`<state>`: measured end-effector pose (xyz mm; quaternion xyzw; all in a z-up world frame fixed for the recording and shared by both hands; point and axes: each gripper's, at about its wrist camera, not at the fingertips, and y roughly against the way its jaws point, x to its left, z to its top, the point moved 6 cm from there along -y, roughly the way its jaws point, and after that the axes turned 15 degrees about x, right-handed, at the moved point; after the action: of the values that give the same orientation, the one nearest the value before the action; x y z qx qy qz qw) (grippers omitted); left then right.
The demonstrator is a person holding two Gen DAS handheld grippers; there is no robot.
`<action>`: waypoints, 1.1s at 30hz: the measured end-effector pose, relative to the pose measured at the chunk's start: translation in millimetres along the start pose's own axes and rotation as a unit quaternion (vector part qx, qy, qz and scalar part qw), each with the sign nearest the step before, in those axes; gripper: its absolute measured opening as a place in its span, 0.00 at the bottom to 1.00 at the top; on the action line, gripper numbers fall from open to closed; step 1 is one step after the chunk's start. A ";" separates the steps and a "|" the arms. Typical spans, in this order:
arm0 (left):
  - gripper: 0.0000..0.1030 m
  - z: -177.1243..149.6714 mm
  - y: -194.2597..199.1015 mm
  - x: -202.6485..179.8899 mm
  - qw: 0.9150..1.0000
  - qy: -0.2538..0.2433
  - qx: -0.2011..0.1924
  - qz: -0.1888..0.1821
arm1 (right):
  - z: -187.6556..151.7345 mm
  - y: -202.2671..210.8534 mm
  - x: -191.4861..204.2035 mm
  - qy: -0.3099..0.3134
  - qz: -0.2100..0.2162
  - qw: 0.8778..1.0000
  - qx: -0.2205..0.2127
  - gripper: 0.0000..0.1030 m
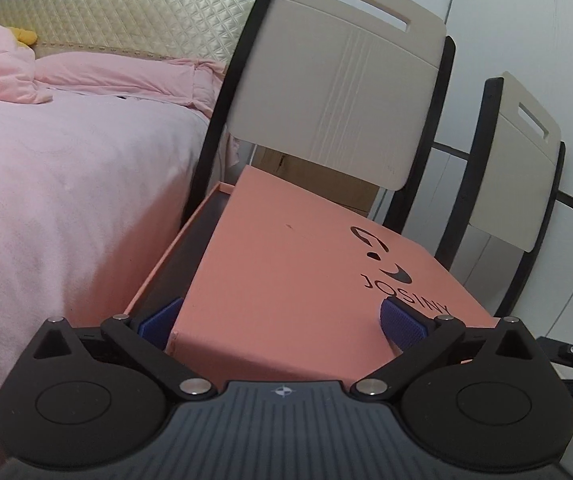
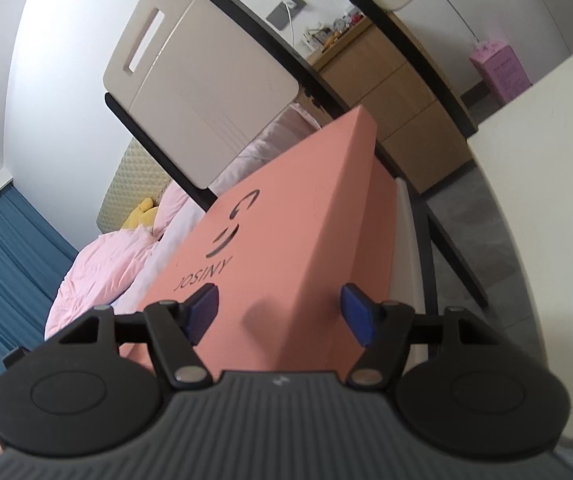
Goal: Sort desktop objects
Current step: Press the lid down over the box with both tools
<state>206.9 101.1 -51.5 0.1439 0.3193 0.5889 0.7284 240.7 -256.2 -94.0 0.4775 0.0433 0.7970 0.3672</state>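
Note:
A salmon-pink shoebox lid marked JOSINY sits tilted over its box, whose dark inside shows at the left. My left gripper is closed on the lid's near corner, one blue pad under the edge and one on top. In the right wrist view the same lid runs away from me. My right gripper is closed across the lid's near edge, blue pads on either side.
The box rests on a chair with a beige back; a second chair stands to its right. A bed with pink bedding is at the left. A wooden cabinet and a white tabletop lie to the right.

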 end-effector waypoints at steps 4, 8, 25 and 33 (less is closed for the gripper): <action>1.00 -7.3 0.9 -10.1 1.000 -0.008 0.004 -0.006 | 2.9 6.8 -4.5 -0.001 -0.012 1.000 -0.009 0.67; 1.00 -15.6 4.0 -23.5 1.000 -0.010 0.004 -0.007 | 6.5 17.2 -9.5 0.001 -0.015 1.000 -0.020 0.66; 1.00 -14.4 12.8 -18.8 0.998 0.016 -0.063 -0.004 | 11.4 24.4 -2.9 0.041 -0.048 0.997 -0.053 0.48; 1.00 -12.3 23.3 -2.0 0.996 0.042 -0.070 0.026 | 8.7 6.7 28.0 0.087 -0.034 0.994 -0.054 0.48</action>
<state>181.0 103.3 -46.6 0.0761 0.3042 0.6341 0.7069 236.3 -246.0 -66.0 0.3837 0.0486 0.8238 0.4145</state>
